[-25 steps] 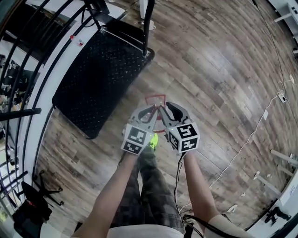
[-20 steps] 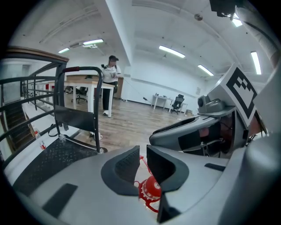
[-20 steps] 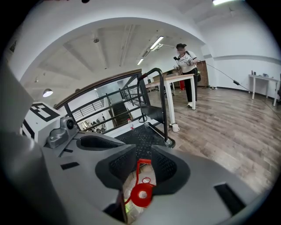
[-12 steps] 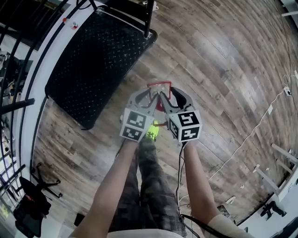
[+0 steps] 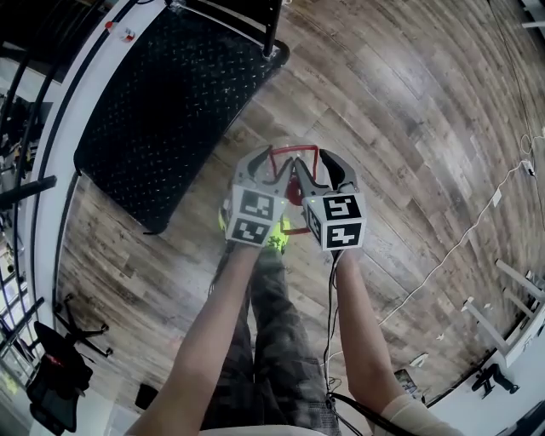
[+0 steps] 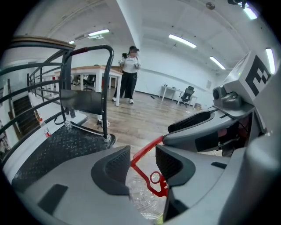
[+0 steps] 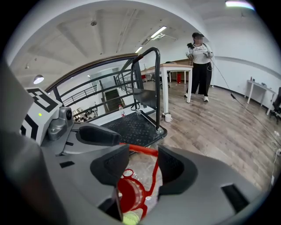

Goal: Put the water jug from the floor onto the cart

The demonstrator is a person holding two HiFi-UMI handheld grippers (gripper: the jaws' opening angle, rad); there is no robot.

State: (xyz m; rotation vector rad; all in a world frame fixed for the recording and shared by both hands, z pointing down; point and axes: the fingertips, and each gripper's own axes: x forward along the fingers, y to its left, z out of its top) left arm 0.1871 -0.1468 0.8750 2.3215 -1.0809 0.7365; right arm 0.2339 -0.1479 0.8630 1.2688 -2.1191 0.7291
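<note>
Grasp step in hand: the jug [image 6: 143, 200] is standing on the floor [image 5: 409, 128] near the cart [image 5: 153, 128]. Left gripper [image 5: 272, 166] and right gripper [image 5: 317, 169] are hovering over its red handle [image 7: 140, 148]. Their jaws, just opening wide, are straddling the handle without pressing. Next, likely: clamping it, then lifting.

Floor [image 5: 409, 111] right of and beyond jug [image 6: 142, 197]: bare planks, open. Cart [image 5: 162, 111] sits near jug's left, deck flat and bare, reachable from the near edge. Its upright bar [image 5: 272, 25] blocks the far end. Railing [image 5: 30, 189] closes off cart's left side. Cable [image 5: 464, 241] trails across floor at right. Legs [image 5: 272, 341] are close behind jug.
</note>
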